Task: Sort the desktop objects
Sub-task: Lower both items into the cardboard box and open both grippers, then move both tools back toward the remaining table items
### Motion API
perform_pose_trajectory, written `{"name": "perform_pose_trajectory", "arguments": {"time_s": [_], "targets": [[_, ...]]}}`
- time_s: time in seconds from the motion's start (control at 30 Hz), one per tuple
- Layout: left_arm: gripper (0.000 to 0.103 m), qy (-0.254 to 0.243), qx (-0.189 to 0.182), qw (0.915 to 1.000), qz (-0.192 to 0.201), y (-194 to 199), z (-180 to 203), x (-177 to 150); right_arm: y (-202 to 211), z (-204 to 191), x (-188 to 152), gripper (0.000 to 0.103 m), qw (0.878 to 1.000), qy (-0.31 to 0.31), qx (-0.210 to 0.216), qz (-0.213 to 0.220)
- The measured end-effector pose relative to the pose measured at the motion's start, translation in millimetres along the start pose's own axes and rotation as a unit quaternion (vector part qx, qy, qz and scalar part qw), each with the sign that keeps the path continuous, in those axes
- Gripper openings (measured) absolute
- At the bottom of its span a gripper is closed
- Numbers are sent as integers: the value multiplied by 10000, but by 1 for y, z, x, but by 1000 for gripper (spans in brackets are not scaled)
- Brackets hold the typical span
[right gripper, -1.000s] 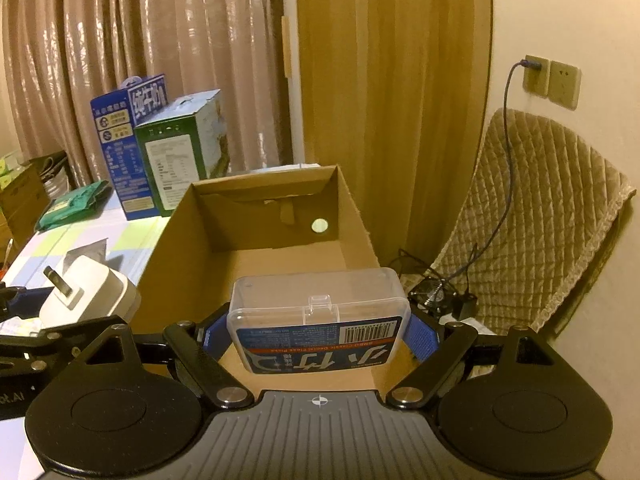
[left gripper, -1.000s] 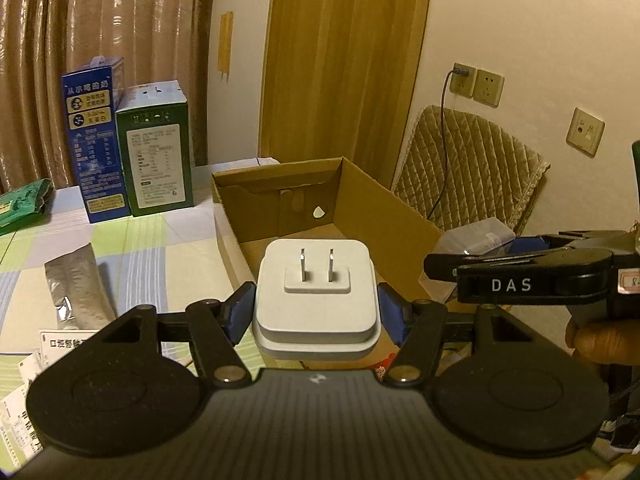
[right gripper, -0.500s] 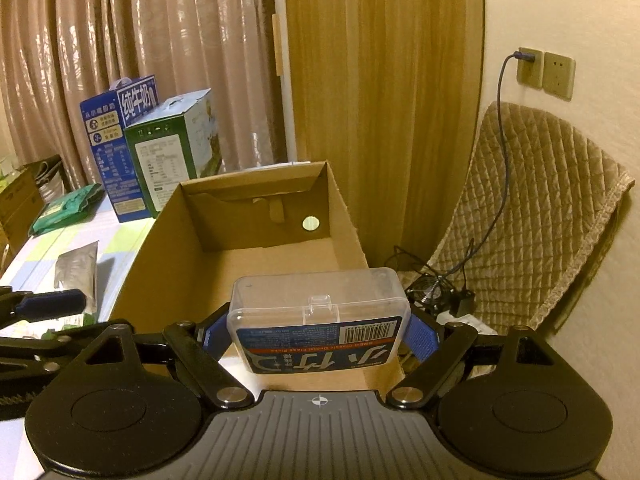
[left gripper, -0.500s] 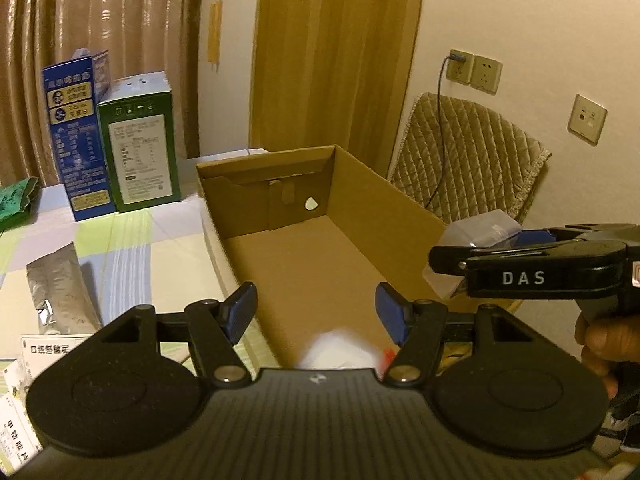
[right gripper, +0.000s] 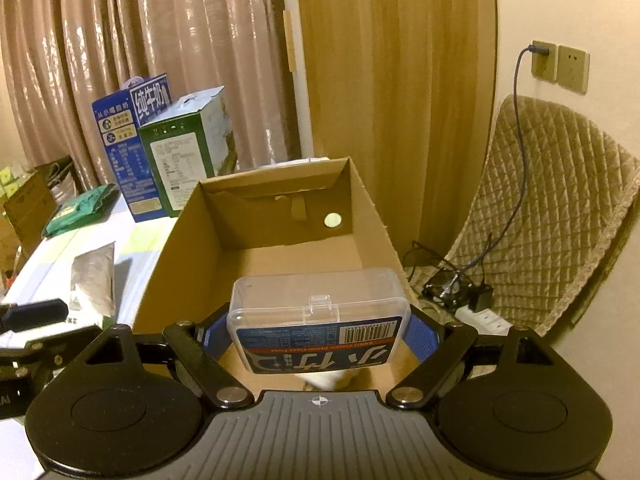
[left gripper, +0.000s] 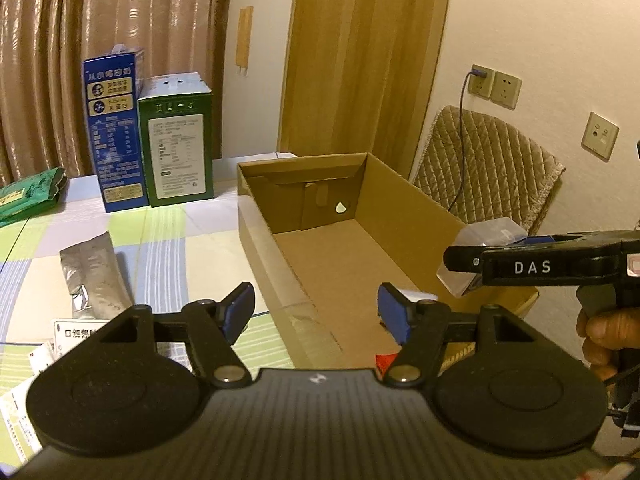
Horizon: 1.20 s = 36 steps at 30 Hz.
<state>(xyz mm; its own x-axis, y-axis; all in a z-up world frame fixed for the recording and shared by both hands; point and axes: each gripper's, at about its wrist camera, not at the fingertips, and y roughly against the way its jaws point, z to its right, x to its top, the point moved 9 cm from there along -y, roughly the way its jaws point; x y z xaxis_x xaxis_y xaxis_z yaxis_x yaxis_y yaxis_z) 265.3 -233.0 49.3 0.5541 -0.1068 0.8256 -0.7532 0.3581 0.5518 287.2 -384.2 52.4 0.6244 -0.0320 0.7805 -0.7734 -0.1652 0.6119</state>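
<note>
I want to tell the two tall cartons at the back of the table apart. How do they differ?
The blue carton is taller, with round badges on its facing panel; the green carton is shorter, with a white label there. The blue one stands to the left, the green one nearer the cardboard box. Both stand upright, side by side, before the curtain.

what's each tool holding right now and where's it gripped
The right tool holds the clear plastic floss pick box, pads on its two short ends. The left tool is open and holds nothing.
</note>
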Motion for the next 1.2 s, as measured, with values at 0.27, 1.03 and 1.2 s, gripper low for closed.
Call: {"name": "perform_pose_trajectory", "arguments": {"time_s": [0.27, 1.03, 1.2], "targets": [[65, 94, 64, 9999, -4, 7, -14, -7, 5, -4, 5, 90, 9996, -236, 116, 83], [72, 310, 439, 9984, 160, 80, -62, -32, 71, -84, -18, 98, 9976, -58, 655, 223], [74, 353, 576, 9975, 196, 104, -75, -41, 80, -110, -34, 101, 9965, 13, 821, 148]]}}
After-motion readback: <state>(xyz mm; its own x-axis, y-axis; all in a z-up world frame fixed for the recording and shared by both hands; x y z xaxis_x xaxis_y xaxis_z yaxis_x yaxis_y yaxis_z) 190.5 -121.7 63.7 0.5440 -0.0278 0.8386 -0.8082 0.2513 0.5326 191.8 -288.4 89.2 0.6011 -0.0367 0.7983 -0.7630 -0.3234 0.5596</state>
